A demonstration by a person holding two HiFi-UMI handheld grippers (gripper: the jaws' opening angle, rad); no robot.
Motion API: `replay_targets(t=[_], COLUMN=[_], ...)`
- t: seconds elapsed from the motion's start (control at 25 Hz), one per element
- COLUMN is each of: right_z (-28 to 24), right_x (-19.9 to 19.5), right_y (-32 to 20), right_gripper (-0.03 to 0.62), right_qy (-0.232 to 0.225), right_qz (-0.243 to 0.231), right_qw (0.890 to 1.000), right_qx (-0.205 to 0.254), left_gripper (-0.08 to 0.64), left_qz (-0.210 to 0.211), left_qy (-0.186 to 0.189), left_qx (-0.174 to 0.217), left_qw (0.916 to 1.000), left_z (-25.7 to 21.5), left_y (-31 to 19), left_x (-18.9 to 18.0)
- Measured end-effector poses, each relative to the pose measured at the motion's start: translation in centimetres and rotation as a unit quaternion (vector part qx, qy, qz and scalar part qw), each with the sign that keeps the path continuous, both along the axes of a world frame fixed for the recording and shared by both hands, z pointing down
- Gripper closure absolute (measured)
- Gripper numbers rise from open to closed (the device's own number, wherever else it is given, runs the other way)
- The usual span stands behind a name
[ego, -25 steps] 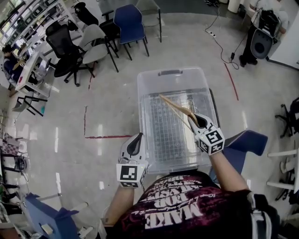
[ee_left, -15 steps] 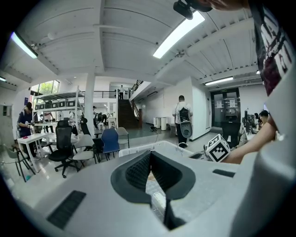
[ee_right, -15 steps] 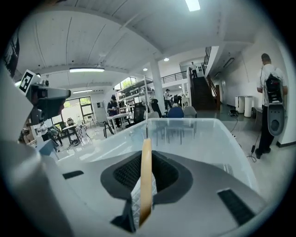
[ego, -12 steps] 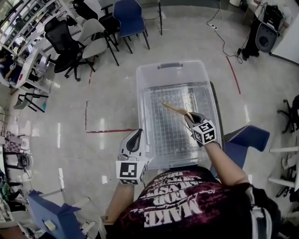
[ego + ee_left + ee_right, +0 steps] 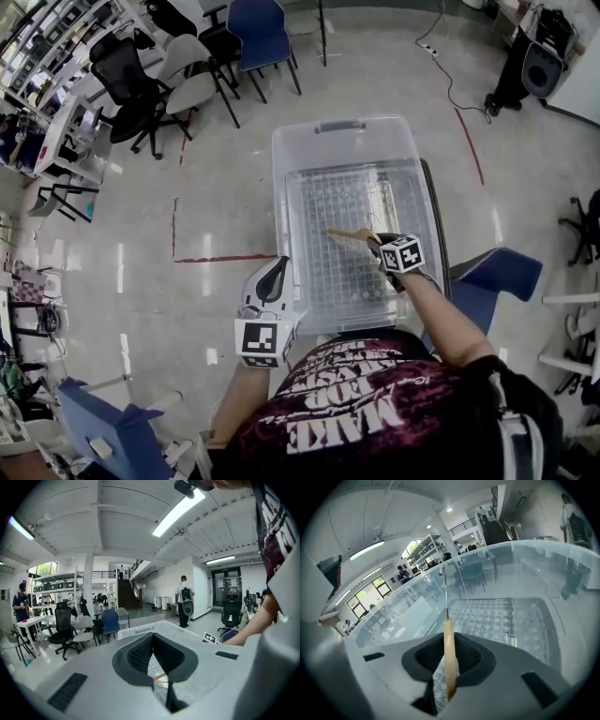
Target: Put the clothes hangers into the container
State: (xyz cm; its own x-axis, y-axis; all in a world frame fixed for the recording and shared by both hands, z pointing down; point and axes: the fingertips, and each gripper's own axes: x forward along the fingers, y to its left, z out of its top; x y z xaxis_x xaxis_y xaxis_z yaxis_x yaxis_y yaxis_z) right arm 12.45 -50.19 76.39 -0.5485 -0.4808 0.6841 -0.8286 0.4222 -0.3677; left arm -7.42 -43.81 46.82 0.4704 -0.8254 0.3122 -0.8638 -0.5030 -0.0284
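Note:
A clear plastic container (image 5: 281,178) with a grid-patterned floor stands on the floor in front of me. My right gripper (image 5: 379,246) reaches inside it over the right part, shut on the end of a wooden clothes hanger (image 5: 349,233) that points left, low over the grid. In the right gripper view the hanger (image 5: 449,663) is clamped between the pads, its metal hook (image 5: 444,592) sticking up ahead of my right gripper (image 5: 448,637). My left gripper (image 5: 273,284) hangs outside the container's near left corner, shut with nothing in it; its own view shows my left gripper (image 5: 152,637) aimed over the container (image 5: 140,631).
Office chairs (image 5: 187,84) and a blue chair (image 5: 262,28) stand at the back left. Another blue chair (image 5: 497,277) is close on the right of the container. Red tape (image 5: 225,260) marks the floor at left. A black speaker (image 5: 534,66) and cables sit at the back right.
My right gripper has carried the hanger down into the container and nearer to me; the hanger lies flatter and lower than before. The left gripper has stayed in place.

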Motion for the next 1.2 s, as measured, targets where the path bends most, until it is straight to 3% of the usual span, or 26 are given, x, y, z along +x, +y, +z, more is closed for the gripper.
replay_targets(t=[0.24,0.4,0.48,0.72,0.8,0.88,1.0,1.2], right_z=[2.5,3.3,3.2,1.7,0.7,-1.4,-4.8,-8.2], right_x=[0.2,1.2,1.7,2.5,2.8,2.9,2.5,2.4], right_y=[0.5,0.6,0.6,0.6,0.8,0.9,1.5,3.1], right_gripper=[0.505,0.345,0.313,0.299,0.344,0.588,0.589,0.589], right_qy=[0.003,0.025,0.036,0.047,0.046,0.045,0.036,0.049], right_qz=[0.012,0.033,0.042,0.045,0.041,0.034,0.028,0.040], right_qw=[0.999,0.998,0.998,0.998,0.998,0.997,0.994,0.988], right_qx=[-0.036,-0.042,-0.035,-0.016,0.001,0.045,0.103,0.138], left_gripper=[0.554,0.555,0.554,0.554,0.554,0.555,0.554,0.554], left_qz=[0.003,0.006,0.007,0.013,0.016,0.017,0.019,0.023], left_qy=[-0.005,-0.007,-0.008,-0.006,-0.005,-0.004,-0.003,-0.001], left_qx=[-0.007,-0.009,-0.009,-0.003,0.001,0.006,0.012,0.019], left_qw=[1.0000,0.9999,0.9999,0.9999,0.9999,0.9998,0.9997,0.9996], left_z=[0.2,0.5,0.6,0.2,0.0,-0.3,-0.8,-1.4], left_y=[0.8,1.0,1.2,1.4,1.5,1.6,2.2,3.4], left_x=[0.4,0.7,0.9,1.0,1.2,1.3,1.0,-0.4])
